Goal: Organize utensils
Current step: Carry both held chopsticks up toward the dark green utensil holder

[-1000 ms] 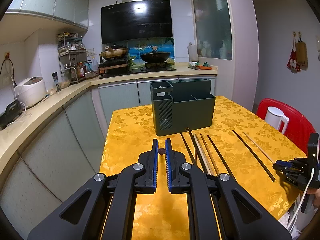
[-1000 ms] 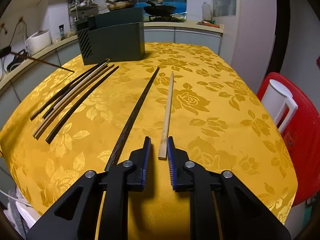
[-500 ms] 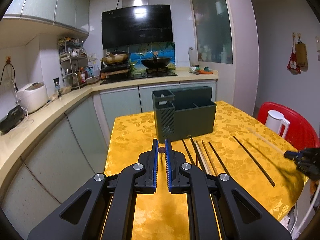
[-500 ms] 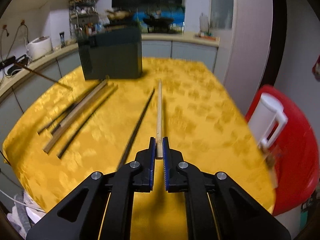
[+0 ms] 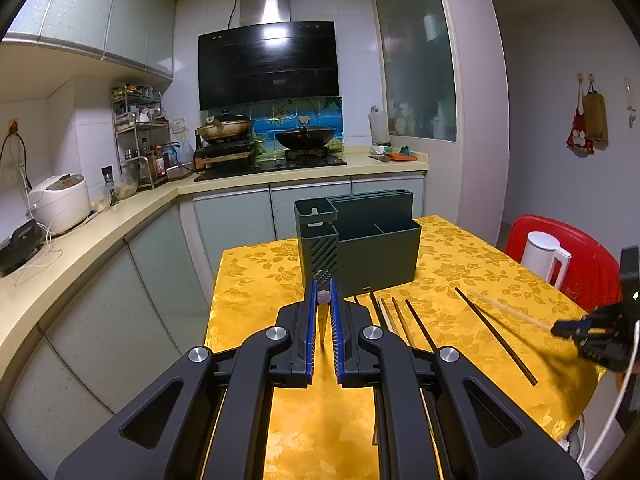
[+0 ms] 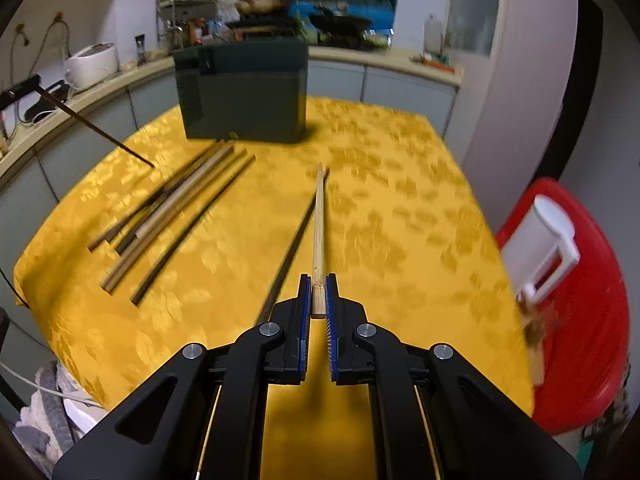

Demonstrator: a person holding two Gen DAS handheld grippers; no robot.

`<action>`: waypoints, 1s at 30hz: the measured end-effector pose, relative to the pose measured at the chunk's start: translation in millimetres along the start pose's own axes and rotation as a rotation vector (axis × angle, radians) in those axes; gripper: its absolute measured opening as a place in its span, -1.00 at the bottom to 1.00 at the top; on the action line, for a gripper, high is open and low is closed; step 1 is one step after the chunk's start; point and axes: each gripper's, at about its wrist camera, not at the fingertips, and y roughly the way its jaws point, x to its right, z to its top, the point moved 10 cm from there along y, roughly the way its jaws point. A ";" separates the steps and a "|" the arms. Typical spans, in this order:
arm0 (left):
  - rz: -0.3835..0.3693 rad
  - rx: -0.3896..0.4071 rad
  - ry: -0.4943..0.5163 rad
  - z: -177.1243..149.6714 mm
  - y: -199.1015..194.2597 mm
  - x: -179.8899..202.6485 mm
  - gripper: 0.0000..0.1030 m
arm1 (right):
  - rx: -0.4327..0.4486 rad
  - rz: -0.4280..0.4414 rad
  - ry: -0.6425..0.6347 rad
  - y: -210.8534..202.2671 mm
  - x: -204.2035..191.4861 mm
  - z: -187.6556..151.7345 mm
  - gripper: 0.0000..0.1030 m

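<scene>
Right gripper (image 6: pixel 318 294) pinches a pale chopstick (image 6: pixel 319 224); left gripper (image 5: pixel 323 294) pinches a dark chopstick (image 5: pixel 322 297) (mostly hidden between the pads).

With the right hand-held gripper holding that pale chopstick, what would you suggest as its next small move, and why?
Probably carry it toward the dark utensil holder. The right hand-held gripper is shut on the pale chopstick's thick end, its tip pointing at the holder, whose open compartments look empty in the left wrist view.
</scene>
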 end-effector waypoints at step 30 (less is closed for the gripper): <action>0.006 -0.002 -0.005 0.3 -1.5 -3.1 -0.87 | 0.005 -0.002 0.068 11.3 4.9 -41.5 -0.85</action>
